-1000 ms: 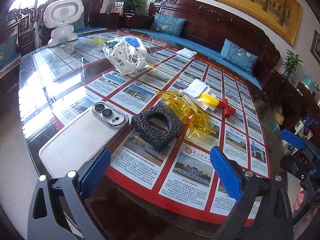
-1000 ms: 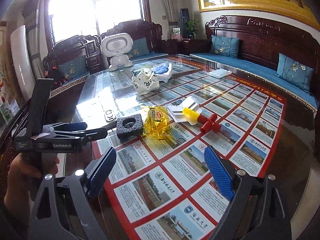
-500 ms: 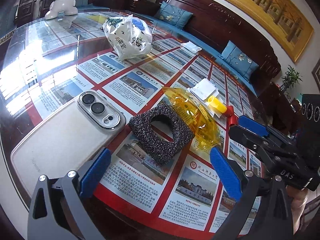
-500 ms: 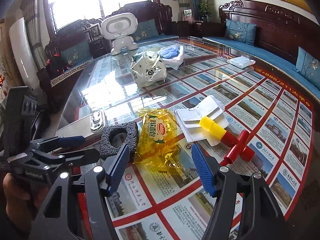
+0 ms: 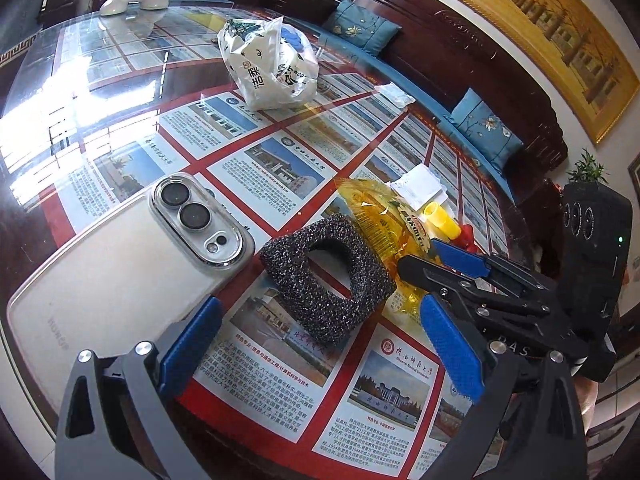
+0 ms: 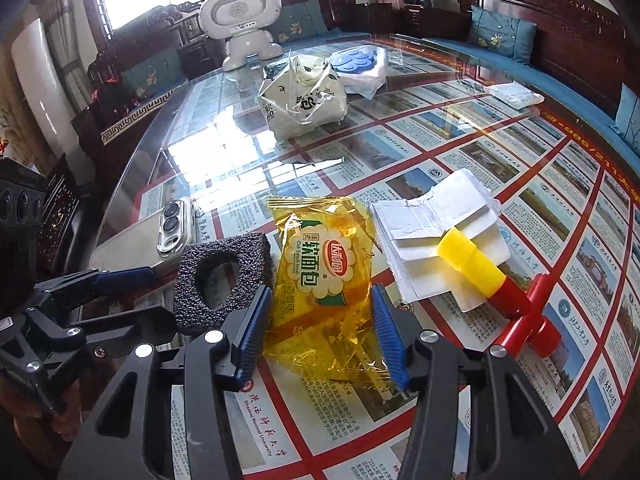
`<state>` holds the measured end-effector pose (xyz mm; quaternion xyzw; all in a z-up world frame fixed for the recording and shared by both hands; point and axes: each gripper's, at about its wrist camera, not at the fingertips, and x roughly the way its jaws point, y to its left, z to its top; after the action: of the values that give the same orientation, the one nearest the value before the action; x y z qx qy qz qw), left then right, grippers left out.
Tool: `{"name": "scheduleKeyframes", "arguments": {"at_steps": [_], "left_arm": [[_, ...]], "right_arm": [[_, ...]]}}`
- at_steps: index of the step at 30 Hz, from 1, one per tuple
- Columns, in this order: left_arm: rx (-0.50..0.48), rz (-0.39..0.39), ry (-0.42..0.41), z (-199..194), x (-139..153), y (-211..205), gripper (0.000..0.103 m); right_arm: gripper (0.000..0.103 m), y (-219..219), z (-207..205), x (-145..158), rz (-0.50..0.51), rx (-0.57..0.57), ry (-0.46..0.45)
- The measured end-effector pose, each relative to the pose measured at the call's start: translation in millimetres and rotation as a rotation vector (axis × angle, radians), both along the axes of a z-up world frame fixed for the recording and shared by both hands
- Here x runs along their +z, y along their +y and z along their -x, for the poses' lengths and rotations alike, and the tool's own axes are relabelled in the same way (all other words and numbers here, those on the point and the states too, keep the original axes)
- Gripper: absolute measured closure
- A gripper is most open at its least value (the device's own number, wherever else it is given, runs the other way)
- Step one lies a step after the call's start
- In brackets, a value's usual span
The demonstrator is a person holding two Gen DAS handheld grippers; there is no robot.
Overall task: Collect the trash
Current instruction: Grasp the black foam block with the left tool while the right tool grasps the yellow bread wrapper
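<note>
Between the blue pads of the right hand-held gripper (image 6: 322,334) lies the yellow bread wrapper (image 6: 324,276), flat on the glass counter (image 6: 460,148); its jaws have just been closing and flank the wrapper's edges without clearly pinching it. Just left of it, the left hand-held gripper (image 5: 320,356) stands wide open before the black foam ring (image 5: 326,276).

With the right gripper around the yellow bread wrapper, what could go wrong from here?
1. The right gripper has just been closing around the yellow wrapper, not yet pinching it; the thin, crinkled film may slip out.
2. The black foam piece lies against the wrapper by the gripper's left finger; it might get nudged or caught.
3. The left gripper, open, hovers near the foam piece and the phone; the phone is not trash and could be pushed.
</note>
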<state>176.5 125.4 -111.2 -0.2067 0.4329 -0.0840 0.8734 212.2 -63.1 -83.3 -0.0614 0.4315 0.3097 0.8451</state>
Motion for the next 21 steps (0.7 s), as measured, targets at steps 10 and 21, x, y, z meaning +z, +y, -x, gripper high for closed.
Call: {"name": "scheduleKeyframes", "arguments": {"at_steps": [10, 21], "left_arm": [[0.071, -0.039, 0.043, -12.4, -0.7, -9.5, 0.004], [0.090, -0.259, 0.070, -16.5, -5.4, -35.9, 0.004]], "right_arm": [[0.084, -22.2, 9.7, 13.0, -0.052, 0.015, -0.020], [0.084, -45.6, 12.9, 23.0, -0.095, -0.003, -0.034]]}}
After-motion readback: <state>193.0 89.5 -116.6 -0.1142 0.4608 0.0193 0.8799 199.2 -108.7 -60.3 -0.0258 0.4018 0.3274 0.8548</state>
